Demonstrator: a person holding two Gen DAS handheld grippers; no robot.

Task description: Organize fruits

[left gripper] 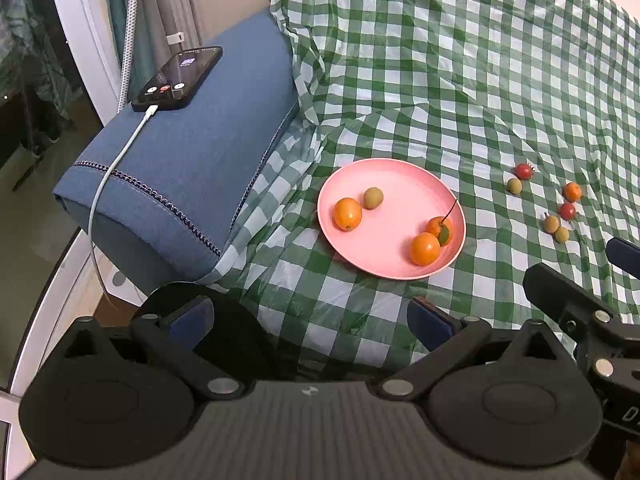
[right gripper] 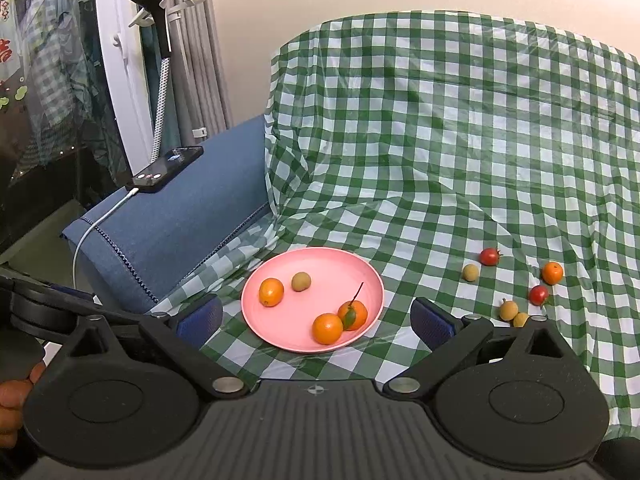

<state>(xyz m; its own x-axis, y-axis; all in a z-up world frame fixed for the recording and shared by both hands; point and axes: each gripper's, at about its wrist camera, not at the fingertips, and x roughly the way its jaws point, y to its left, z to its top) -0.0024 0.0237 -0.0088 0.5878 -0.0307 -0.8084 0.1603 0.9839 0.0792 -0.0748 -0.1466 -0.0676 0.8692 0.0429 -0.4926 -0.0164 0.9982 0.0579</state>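
Your left gripper is released, its blue pads spread wide with nothing between them. The pink plate lies on the checked cloth at about twelve o'clock from that gap, well clear of the fingertips. On the plate you have three oranges and one small green-brown fruit: one orange at the plate's nine o'clock, the fruit just beside it at its one o'clock, and two oranges touching each other near the five o'clock rim, the farther one carrying a leaf and a thin stem. The loose fruit, namely two cherry tomatoes, one orange and three little green-brown ones, sits on the cloth at the plate's three o'clock, apart from it.

Your right gripper is also released and empty; its pads frame the near rim of the plate, which sits at twelve o'clock between them without touching.

Both tools tilt downward toward the cloth; the left looks down more steeply.

The left view shows part of your right tool at its four o'clock edge and a phone on a blue cushion up close. Only the right view shows the wall behind the draped cloth, a clamp stand above the phone, and your fingers at eight o'clock.
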